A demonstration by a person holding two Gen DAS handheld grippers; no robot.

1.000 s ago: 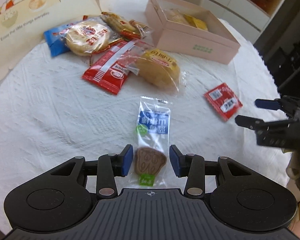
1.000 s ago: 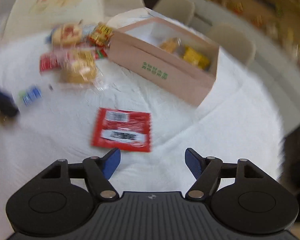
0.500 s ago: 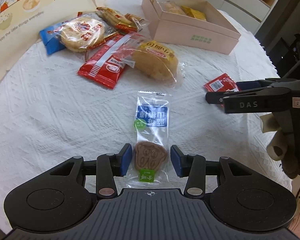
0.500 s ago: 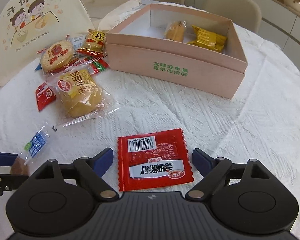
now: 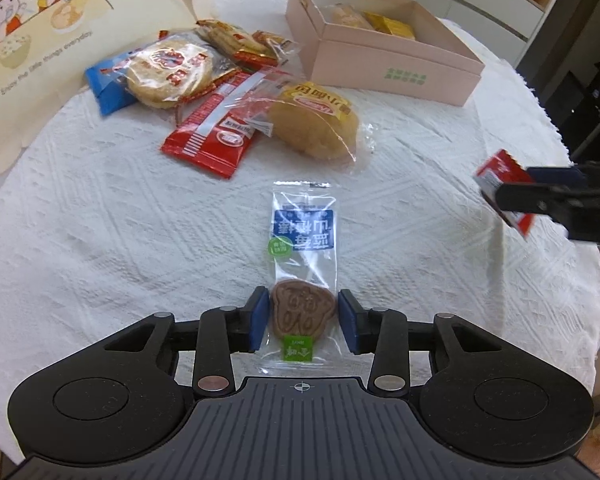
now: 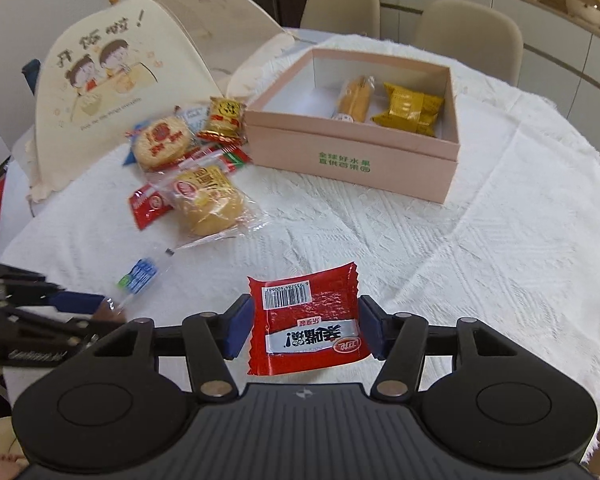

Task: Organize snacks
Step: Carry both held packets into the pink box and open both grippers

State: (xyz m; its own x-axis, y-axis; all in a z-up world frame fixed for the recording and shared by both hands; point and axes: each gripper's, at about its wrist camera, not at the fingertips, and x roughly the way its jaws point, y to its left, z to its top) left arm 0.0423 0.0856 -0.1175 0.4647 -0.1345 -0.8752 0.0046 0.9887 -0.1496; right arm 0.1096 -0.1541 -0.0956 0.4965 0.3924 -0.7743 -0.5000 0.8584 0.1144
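White-clothed counter (image 6: 480,240) carries the box (image 6: 352,168): right tongs (image 6: 304,330), jaws just closing, grip the red packet (image 6: 306,322) lifted near the box, while left tongs (image 5: 302,320) straddle the biscuit (image 5: 302,312) unclamped; next, carry the packet into the box.

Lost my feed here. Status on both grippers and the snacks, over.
Right gripper clamped on red packet, lifted off cloth. Left gripper just closing round clear-wrapped biscuit, pads not pressing yet. Way to pink box clear.
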